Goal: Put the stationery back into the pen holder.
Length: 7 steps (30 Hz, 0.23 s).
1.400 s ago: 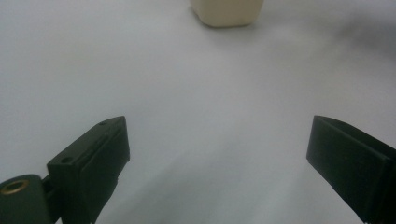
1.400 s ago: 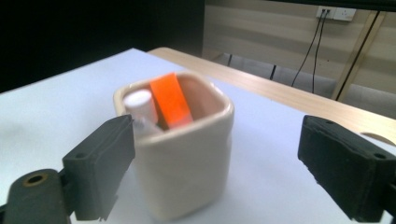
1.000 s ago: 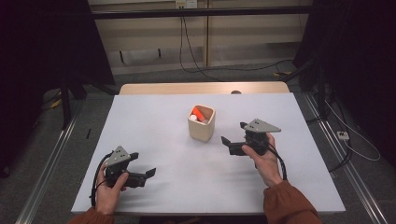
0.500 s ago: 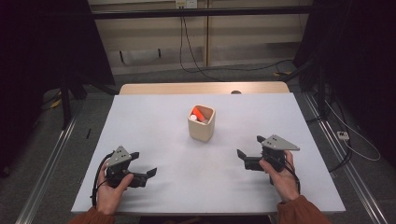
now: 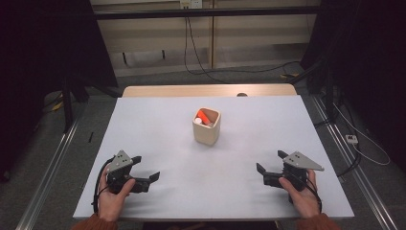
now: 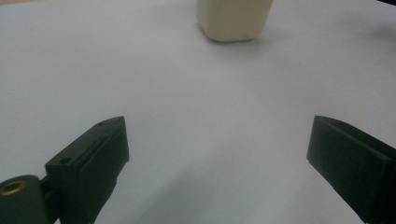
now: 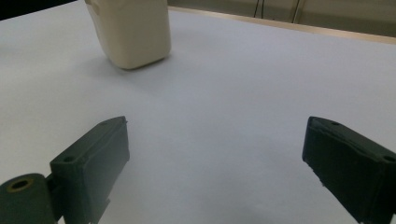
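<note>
Black jaws spread wide at the near edge of the desk (image 5: 158,124), and that goes for both sides: the left tool (image 5: 145,169) sits low at the near left corner with nothing between its jaws, gripped from behind by the left hand (image 5: 111,199), an orange-brown sleeve cuff just peeking in at the bottom. Over at the near right, same story, the right tool (image 5: 271,166) is gaping open and empty, the right hand (image 5: 301,194) wrapped around its body, grey three-cornered plate riding on top, cable looping off behind the wrist. Look along the left tool (image 6: 217,149) in its own view and you get two dark jaws standing far apart over bare white desk surface (image 6: 140,70). The right tool (image 7: 215,149) shows the very same picture, jaws parted, plain desk surface (image 7: 261,79) between them. Move up the desk now, and there it is in the middle, well apart from both tools: the cream cup (image 5: 207,127), upright, square-ish with rounded corners. From the left gripper view the cream cup (image 6: 233,18) stands straight ahead at the top; from the right gripper view the cream cup (image 7: 130,32) sits up and to the left. Inside it, an orange piece (image 5: 203,116) leans by the rim with a small white piece (image 5: 198,120) tucked beside it. Beyond the desk, a pale wooden edge, then grey floor and dark cables trailing along the back wall.
</note>
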Motion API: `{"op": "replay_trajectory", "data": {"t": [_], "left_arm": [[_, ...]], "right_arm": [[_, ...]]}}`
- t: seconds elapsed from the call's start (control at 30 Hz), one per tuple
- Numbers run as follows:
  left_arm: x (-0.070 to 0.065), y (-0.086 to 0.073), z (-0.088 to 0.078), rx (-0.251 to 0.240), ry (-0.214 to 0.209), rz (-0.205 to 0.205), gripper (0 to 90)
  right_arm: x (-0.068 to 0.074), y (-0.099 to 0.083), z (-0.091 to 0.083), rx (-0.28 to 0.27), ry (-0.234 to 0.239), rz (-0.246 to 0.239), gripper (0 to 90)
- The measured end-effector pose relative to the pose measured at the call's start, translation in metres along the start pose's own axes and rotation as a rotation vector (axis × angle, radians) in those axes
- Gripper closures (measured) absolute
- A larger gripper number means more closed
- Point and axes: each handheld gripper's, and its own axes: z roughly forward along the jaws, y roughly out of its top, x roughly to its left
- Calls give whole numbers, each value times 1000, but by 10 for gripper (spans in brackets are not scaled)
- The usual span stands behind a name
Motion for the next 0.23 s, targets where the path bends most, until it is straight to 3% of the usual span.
{"op": "replay_trajectory", "data": {"t": [0.07, 0.23], "left_arm": [[1, 0, -2, -11, 7, -9, 57], [5, 0, -4, -26, 15, -27, 57]], "right_arm": [[-1, -5, -4, -4, -5, 19, 72], [1, -7, -5, 4, 0, 11, 71]]}}
